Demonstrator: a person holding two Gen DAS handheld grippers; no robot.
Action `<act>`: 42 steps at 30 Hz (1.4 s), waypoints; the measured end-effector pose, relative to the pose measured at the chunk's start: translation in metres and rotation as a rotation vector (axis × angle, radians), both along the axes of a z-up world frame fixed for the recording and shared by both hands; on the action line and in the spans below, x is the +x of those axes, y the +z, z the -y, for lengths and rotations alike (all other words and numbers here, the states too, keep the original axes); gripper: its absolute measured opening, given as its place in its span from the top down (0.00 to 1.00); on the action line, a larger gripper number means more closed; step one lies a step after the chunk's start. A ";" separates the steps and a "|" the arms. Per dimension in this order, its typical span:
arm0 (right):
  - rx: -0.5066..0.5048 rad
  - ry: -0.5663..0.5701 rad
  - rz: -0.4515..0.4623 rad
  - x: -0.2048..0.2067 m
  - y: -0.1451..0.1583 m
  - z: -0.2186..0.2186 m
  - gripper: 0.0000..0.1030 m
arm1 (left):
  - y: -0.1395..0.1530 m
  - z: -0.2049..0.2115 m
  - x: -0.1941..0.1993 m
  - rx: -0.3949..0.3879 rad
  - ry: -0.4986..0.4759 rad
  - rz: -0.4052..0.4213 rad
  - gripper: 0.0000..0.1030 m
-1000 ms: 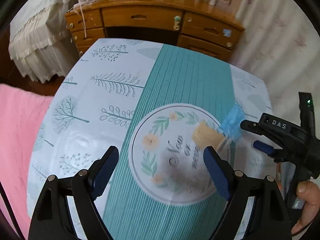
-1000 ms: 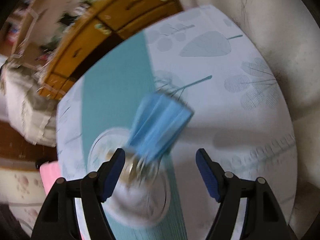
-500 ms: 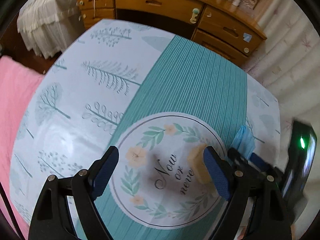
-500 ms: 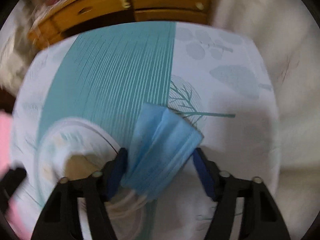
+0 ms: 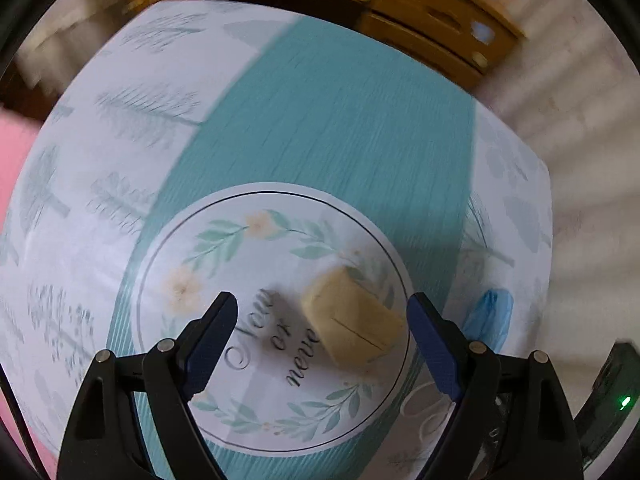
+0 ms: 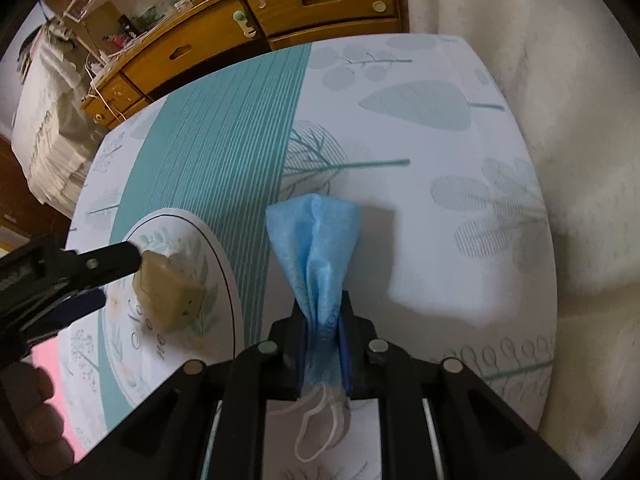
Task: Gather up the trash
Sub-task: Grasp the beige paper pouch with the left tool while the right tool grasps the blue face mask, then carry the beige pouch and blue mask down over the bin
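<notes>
A blue face mask (image 6: 316, 240) lies bunched on the printed tablecloth (image 6: 440, 240). My right gripper (image 6: 322, 320) is closing its jaws on the mask's near end, and the pads pinch the fabric. The white ear loops hang below them. The mask (image 5: 490, 316) also shows in the left wrist view, beyond the right finger. A tan crumpled lump (image 5: 352, 316) rests on the round floral print. My left gripper (image 5: 320, 304) stands open over it, and the lump sits between the fingers, nearer the right one. From the right wrist view, the left gripper (image 6: 116, 280) reaches the lump (image 6: 172, 296) from the left.
A wooden dresser (image 6: 280, 12) stands past the table's far edge. White fabric (image 6: 580, 160) lies along the right side and a lace-covered piece (image 6: 44, 120) at the far left. Something pink (image 5: 12, 160) lies beyond the left edge. A hand (image 6: 32, 420) holds the left gripper.
My right gripper came down over the blue mask and closed on it. My left gripper sank toward the table, and the tan lump now lies between its fingers.
</notes>
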State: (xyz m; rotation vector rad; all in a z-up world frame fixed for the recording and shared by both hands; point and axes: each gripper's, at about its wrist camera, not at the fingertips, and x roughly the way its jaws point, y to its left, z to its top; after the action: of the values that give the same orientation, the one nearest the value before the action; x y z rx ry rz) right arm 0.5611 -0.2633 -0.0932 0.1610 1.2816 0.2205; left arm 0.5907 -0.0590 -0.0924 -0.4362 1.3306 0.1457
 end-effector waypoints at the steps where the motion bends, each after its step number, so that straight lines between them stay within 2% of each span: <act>1: 0.010 -0.003 -0.002 -0.001 -0.001 -0.001 0.87 | -0.003 0.007 0.003 0.008 -0.066 -0.010 0.17; 4: 0.032 -0.006 -0.001 0.001 -0.002 -0.001 0.87 | -0.008 0.020 0.008 0.037 -0.210 -0.026 0.17; 9: 0.054 -0.012 0.009 0.002 -0.004 -0.001 0.87 | -0.010 0.035 0.009 0.101 -0.377 -0.023 0.17; 16: 0.056 -0.014 0.024 0.000 -0.004 -0.002 0.87 | -0.017 0.051 0.014 0.142 -0.487 -0.052 0.17; 20: 0.054 -0.014 0.036 -0.002 -0.004 -0.002 0.87 | -0.026 0.060 0.019 0.151 -0.492 -0.070 0.19; 21: 0.049 -0.010 0.042 -0.002 -0.004 -0.003 0.87 | -0.029 0.064 0.021 0.149 -0.489 -0.075 0.22; 22: 0.045 -0.008 0.045 -0.003 -0.004 -0.003 0.87 | -0.030 0.063 0.023 0.140 -0.488 -0.085 0.34; 24: 0.036 -0.003 0.053 -0.004 -0.004 -0.004 0.87 | -0.029 0.062 0.021 0.145 -0.486 -0.075 0.41; 32: 0.032 -0.017 0.039 -0.009 -0.004 -0.007 0.87 | -0.019 0.046 -0.002 0.132 -0.418 -0.037 0.42; 39: 0.052 -0.014 0.007 -0.037 -0.006 -0.024 0.87 | -0.004 0.023 -0.055 0.134 -0.389 -0.018 0.42; 42: 0.069 -0.012 -0.026 -0.057 -0.006 -0.036 0.88 | 0.006 0.007 -0.092 0.129 -0.371 0.004 0.42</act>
State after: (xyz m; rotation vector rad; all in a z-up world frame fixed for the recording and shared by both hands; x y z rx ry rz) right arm 0.5044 -0.2277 -0.0991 0.2310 1.2993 0.2528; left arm 0.4988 -0.0663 -0.0867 -0.0762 1.3670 -0.0778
